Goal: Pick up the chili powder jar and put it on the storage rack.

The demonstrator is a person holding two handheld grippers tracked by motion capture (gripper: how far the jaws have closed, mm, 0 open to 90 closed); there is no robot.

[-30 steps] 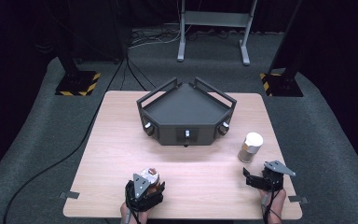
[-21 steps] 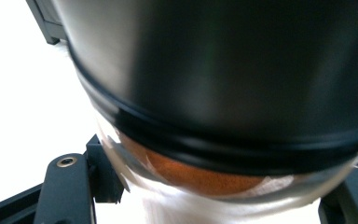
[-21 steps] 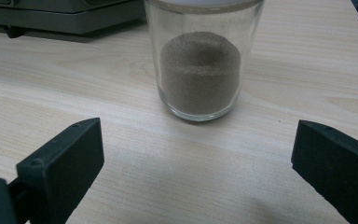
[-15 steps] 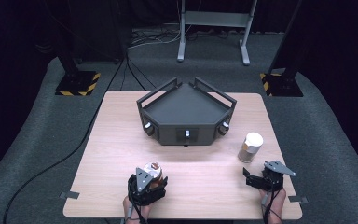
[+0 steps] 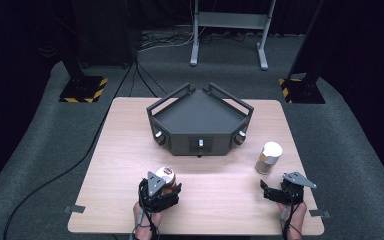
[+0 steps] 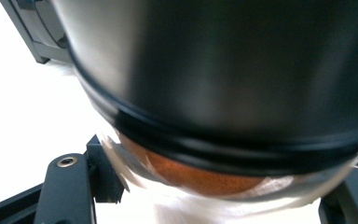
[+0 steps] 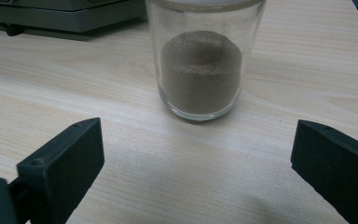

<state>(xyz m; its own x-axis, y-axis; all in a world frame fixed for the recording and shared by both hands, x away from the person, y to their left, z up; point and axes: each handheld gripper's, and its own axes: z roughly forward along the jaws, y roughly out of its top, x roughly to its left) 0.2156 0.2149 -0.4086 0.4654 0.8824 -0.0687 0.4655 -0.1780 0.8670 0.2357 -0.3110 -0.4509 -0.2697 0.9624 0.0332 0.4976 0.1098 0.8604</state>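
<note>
My left gripper (image 5: pixel 163 189) is shut on a glass jar (image 5: pixel 166 175) of orange-brown powder near the table's front edge, left of centre. In the left gripper view the jar's dark lid (image 6: pixel 242 84) looms close, the orange powder (image 6: pixel 191 173) shows under it, and my left gripper (image 6: pixel 223 184) has a jaw on each side of the glass. A second glass jar (image 5: pixel 269 157) with a pale lid stands upright at the right. My right gripper (image 5: pixel 272 191) rests just before it, open. In the right gripper view that jar (image 7: pixel 200 70) holds grey-brown powder beyond my right gripper (image 7: pixel 200 154).
A black angular tray-like device (image 5: pixel 200 122) with knobs on its front sits at the middle back of the wooden table (image 5: pixel 125 150). Stands, cables and striped floor plates lie beyond the table's far edge.
My left gripper has shifted a little away from the front edge and upward, carrying the jar. The right gripper and its jar have stayed put.
</note>
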